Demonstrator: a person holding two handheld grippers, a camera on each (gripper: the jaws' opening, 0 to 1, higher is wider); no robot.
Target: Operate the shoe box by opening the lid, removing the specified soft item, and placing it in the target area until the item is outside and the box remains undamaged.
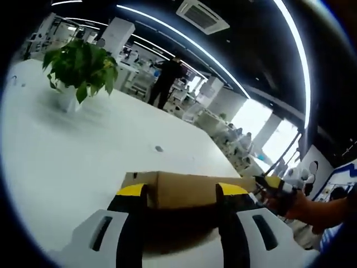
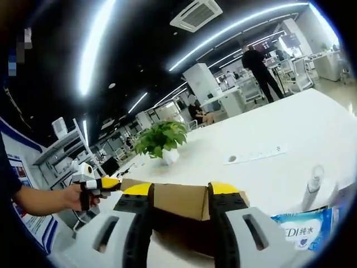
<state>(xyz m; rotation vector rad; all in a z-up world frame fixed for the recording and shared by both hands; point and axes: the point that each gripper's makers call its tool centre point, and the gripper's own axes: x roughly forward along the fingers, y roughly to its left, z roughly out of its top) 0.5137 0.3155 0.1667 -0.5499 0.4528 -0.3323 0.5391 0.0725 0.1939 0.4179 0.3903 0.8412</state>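
Brown shoe box (image 1: 184,190); yellow-tipped black fingers (image 1: 131,190).

Left gripper (image 1: 182,192): two black jaws with yellow tip caps, each set in a pale grey moulded housing with a dark slanted slot. Right gripper (image 2: 179,192): same build, black jaws, yellow caps, grey slotted housings. Seen from the opposite view, each gripper shows a yellow nose and a white-and-black body. Dark blue sleeve (image 2: 6,178) at the person's left arm.
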